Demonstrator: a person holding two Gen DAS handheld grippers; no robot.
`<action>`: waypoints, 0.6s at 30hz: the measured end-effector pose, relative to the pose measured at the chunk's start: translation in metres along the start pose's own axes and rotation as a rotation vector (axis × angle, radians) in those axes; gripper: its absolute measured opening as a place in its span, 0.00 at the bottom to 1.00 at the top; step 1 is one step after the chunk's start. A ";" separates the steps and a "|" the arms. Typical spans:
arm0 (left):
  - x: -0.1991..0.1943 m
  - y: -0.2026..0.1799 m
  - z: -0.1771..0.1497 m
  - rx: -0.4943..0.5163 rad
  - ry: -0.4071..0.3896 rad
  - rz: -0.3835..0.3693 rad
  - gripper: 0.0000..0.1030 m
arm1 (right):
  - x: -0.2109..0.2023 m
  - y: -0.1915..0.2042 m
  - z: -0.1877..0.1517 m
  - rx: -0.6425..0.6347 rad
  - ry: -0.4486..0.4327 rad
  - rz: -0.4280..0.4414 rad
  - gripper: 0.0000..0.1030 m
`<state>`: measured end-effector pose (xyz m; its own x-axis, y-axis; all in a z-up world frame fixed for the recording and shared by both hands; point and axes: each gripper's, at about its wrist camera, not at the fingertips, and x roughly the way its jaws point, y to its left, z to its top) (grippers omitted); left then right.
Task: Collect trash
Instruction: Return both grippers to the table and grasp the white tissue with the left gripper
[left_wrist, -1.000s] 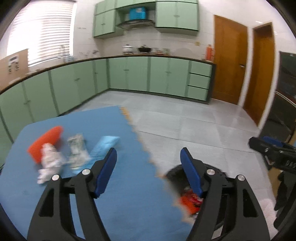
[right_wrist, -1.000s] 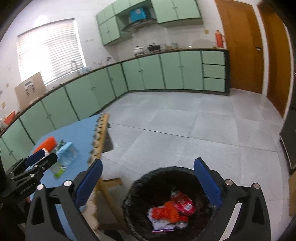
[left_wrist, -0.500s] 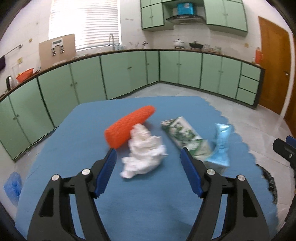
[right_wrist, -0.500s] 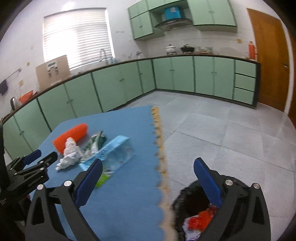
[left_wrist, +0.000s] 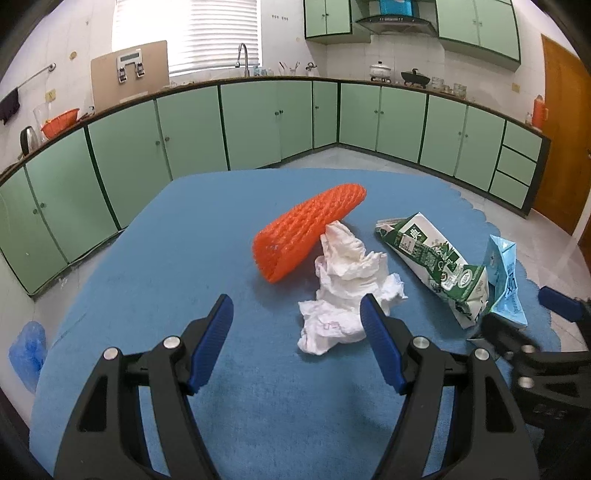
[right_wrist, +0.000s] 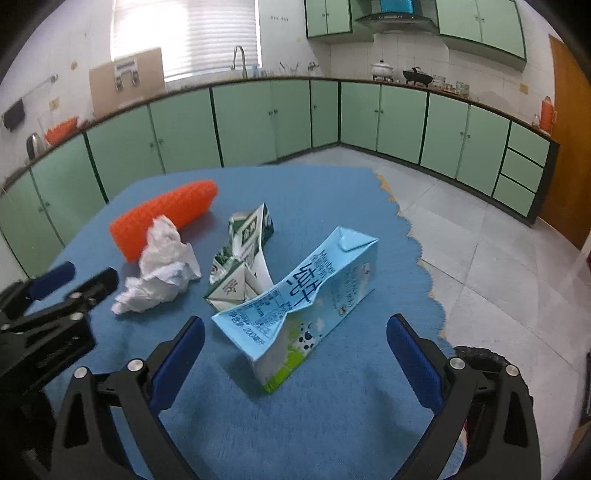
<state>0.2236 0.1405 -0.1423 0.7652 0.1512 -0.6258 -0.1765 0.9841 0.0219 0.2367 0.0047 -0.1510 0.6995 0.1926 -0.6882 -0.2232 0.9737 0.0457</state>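
Fingers of the left gripper: spread wide, nothing held, poised over the bench; the crumpled white tissue is seen just ahead, partly between them, nearer the right-hand one. Fingers of the right gripper: spread wide, nothing held; the light-blue carton is framed between them, just ahead.

Trash, four items, grouped near the middle of the bench toward its scalloped right edge:
- Crumpled white tissue, loose on the cloth, touching the near end of the orange mesh sleeve.
- Orange mesh sleeve, lying on its side, open end toward the left gripper, its far end toward the bench's far edge.
- Green-and-white carton, flattened, laid to the right of the tissue.
- Light-blue carton, dented and creased, resting against the green-and-white carton, nearest the right edge.

Bench: covered in blue cloth with a scalloped right border.

Bin: black-lined rim seen on the floor beyond the bench's near right corner, largely hidden behind the right gripper.

Surroundings: green kitchen cabinets along the walls.
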 end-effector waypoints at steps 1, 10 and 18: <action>0.002 0.000 0.000 -0.001 0.004 -0.003 0.67 | 0.003 -0.002 -0.001 0.006 0.012 -0.004 0.94; 0.024 -0.002 0.000 0.013 0.076 -0.055 0.67 | -0.002 -0.035 -0.002 0.048 0.025 -0.049 0.94; 0.027 -0.023 0.003 0.047 0.097 -0.104 0.68 | -0.009 -0.042 0.008 0.058 0.007 -0.036 0.94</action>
<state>0.2504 0.1222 -0.1577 0.7138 0.0406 -0.6992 -0.0682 0.9976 -0.0117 0.2454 -0.0369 -0.1413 0.7018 0.1567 -0.6950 -0.1581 0.9854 0.0625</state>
